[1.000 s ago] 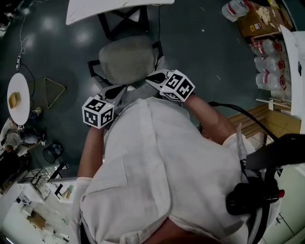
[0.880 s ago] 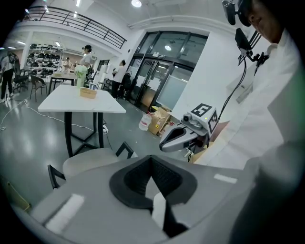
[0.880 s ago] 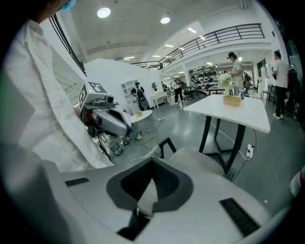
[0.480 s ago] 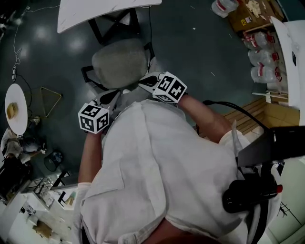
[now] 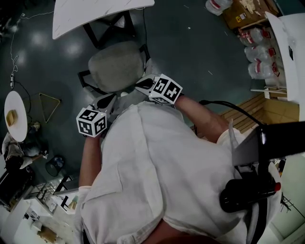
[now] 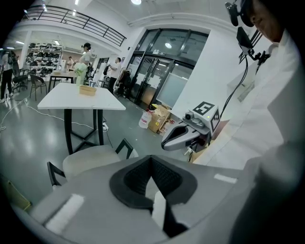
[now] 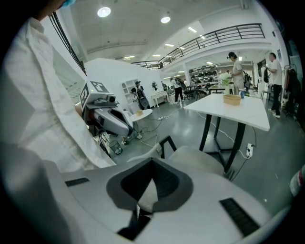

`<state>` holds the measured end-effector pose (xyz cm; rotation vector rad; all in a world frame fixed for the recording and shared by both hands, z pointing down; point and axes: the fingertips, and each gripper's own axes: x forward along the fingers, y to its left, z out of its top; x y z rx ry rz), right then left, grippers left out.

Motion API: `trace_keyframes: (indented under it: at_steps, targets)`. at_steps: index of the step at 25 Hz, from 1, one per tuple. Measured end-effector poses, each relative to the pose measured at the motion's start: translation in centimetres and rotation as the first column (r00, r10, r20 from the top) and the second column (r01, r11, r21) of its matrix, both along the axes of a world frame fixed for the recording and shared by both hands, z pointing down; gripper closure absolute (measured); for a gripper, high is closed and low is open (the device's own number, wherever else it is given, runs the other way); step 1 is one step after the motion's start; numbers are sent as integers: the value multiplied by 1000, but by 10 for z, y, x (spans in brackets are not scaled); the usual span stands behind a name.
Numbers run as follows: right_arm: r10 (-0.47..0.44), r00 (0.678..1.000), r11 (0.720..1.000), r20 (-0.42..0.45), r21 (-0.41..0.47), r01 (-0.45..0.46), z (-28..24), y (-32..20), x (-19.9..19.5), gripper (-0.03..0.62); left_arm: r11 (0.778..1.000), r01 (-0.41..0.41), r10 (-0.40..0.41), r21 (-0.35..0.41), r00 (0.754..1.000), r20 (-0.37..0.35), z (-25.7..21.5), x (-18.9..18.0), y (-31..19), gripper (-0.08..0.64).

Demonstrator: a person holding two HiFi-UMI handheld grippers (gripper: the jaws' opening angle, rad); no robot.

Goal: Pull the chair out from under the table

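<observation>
A chair with a beige padded seat (image 5: 114, 64) and black frame stands on the dark floor. Its seat is clear of the white table (image 5: 95, 12) beyond it. My left gripper (image 5: 108, 99) and right gripper (image 5: 141, 84) hover side by side over the chair's grey backrest (image 5: 127, 96), both shut. In the left gripper view the left gripper (image 6: 151, 162) points at the seat (image 6: 88, 159), with the right gripper (image 6: 183, 136) beside it. In the right gripper view the right gripper (image 7: 152, 164) faces the seat (image 7: 200, 159) and table (image 7: 233, 107). Whether either tip pinches the backrest is hidden.
A small round table (image 5: 16, 107) stands at the left. Cartons and bottle packs (image 5: 257, 43) lie at the upper right beside a white counter (image 5: 290, 43) and a wooden pallet (image 5: 267, 114). A triangular stand (image 5: 47, 97) sits left of the chair. People stand far off.
The head view has drifted, so chair, table and grippers sit slightly further left. Both grippers stay at the backrest with jaws shut, and the chair keeps its distance from the table.
</observation>
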<state>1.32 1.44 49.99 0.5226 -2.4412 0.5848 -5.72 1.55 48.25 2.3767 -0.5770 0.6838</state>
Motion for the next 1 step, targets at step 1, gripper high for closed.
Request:
trace_keyframes:
  at_steps: [1]
  targets:
    - [-1, 1000, 1000, -1, 0, 1, 0, 0, 1, 586, 1000, 2, -2, -1, 1000, 2, 1, 0, 0, 554]
